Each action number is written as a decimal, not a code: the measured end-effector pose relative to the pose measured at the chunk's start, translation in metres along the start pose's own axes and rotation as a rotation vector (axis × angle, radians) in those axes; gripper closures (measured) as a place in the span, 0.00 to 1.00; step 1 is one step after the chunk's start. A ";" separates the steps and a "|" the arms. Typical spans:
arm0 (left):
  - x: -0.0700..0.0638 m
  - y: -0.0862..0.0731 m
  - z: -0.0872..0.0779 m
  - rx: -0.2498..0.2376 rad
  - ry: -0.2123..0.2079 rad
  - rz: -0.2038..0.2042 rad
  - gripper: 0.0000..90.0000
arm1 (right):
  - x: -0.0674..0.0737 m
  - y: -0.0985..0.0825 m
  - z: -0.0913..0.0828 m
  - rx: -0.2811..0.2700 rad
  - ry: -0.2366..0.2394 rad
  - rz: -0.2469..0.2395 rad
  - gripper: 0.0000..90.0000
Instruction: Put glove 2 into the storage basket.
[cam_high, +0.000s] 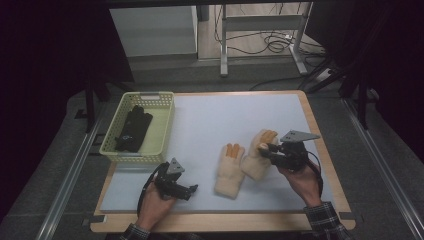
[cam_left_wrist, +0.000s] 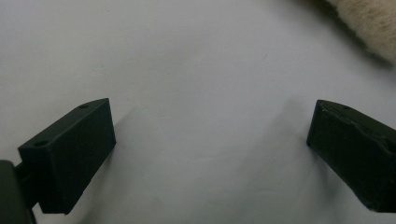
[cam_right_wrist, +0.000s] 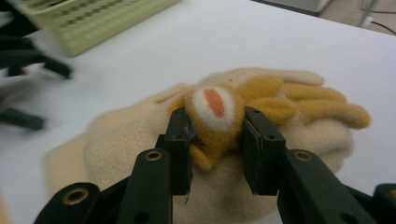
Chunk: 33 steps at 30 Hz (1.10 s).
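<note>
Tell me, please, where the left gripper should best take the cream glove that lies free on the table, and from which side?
Probably the cuff end of the free glove. It lies flat, orange fingertips pointing away from the person, its wide cuff nearest the open left gripper. Come low from the person's left and pinch the cuff's edge; the other glove, held by the right gripper, borders its far side.

cream-orange gloves (cam_high: 245, 162) | side by side, touching | white mat (cam_high: 210, 125)

No readable text, label, brand, number or sign appears on anything in these views; every surface is plain or too blurred to make out.
</note>
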<state>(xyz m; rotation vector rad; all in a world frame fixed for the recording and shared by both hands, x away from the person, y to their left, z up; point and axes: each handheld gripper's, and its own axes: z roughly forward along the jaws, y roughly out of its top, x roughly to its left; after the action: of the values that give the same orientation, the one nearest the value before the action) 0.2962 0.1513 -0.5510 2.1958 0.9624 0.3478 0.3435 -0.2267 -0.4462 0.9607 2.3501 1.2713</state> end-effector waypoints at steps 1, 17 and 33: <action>0.000 0.000 0.000 0.000 0.000 0.000 0.01 | 0.007 0.001 0.001 0.002 0.017 -0.014 0.72; 0.000 0.000 0.000 0.000 -0.001 -0.002 0.01 | 0.063 -0.007 0.067 0.109 0.132 -0.150 0.71; 0.000 0.000 0.000 0.000 -0.001 -0.002 0.01 | 0.054 -0.014 0.067 0.087 0.102 -0.103 0.50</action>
<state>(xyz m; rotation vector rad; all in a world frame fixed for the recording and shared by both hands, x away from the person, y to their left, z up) 0.2960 0.1512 -0.5510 2.1947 0.9636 0.3462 0.3350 -0.1536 -0.4925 0.8054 2.5162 1.2148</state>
